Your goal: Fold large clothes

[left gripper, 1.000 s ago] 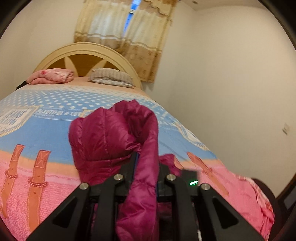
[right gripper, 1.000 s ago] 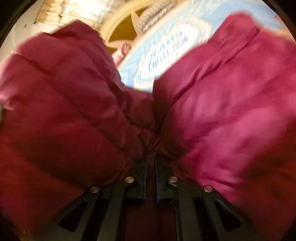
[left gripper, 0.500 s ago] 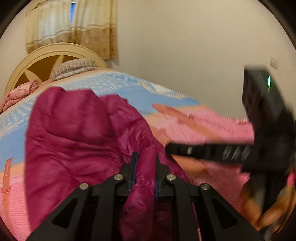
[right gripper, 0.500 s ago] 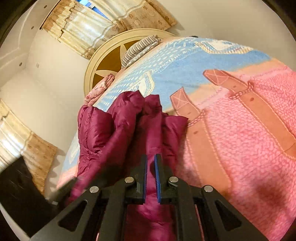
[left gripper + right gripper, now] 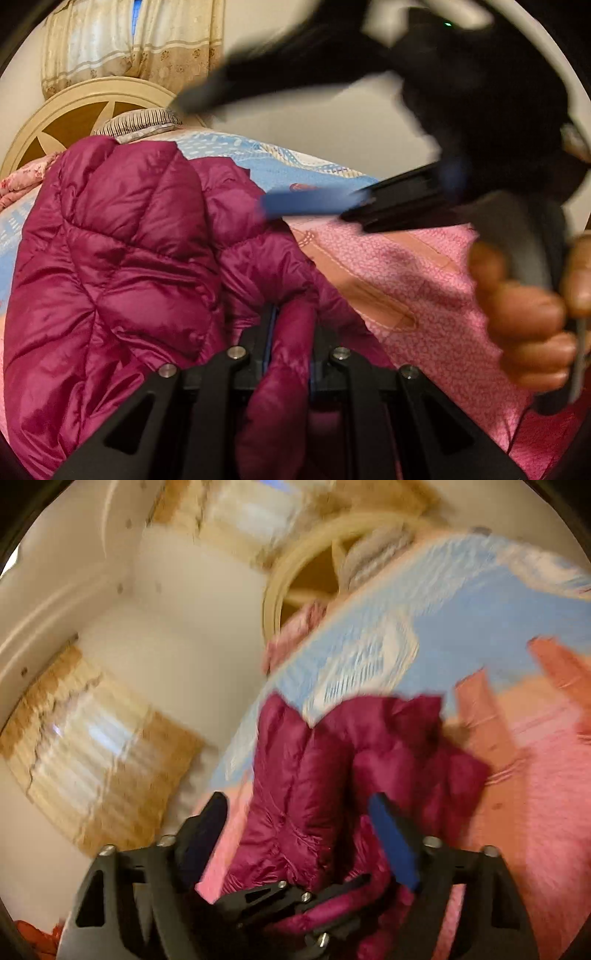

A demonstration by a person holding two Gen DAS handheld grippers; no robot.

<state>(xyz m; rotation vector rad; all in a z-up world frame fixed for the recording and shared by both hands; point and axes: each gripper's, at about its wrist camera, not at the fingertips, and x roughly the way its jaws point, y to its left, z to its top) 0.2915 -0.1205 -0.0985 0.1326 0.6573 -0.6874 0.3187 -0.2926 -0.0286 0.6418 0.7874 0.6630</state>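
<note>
The right gripper [image 5: 303,830] has just let go, jaws now wide and empty. The left gripper [image 5: 290,345] still pinches the magenta puffer jacket [image 5: 129,258], heaped near the bed [image 5: 424,280] foot edge, awaiting regrasp.

Warm, dim indoor light fills both views, giving walls a yellowish cast. A strip of blue daylight shows between the curtains [image 5: 136,40] in the left wrist view. The jacket [image 5: 122,258] there is sharp, its shiny fabric catching soft highlights along the quilting. The right tongs [image 5: 314,203] sweep across that view as a dark smear, and the hand [image 5: 528,306] holding them is soft and blurred. The right wrist view is motion-blurred throughout: curtains, headboard [image 5: 295,572] and bed [image 5: 535,775] all streak. Fisheye distortion bends the bed and walls in both, with black vignette at the corners. Shadows are soft and shallow.
</note>
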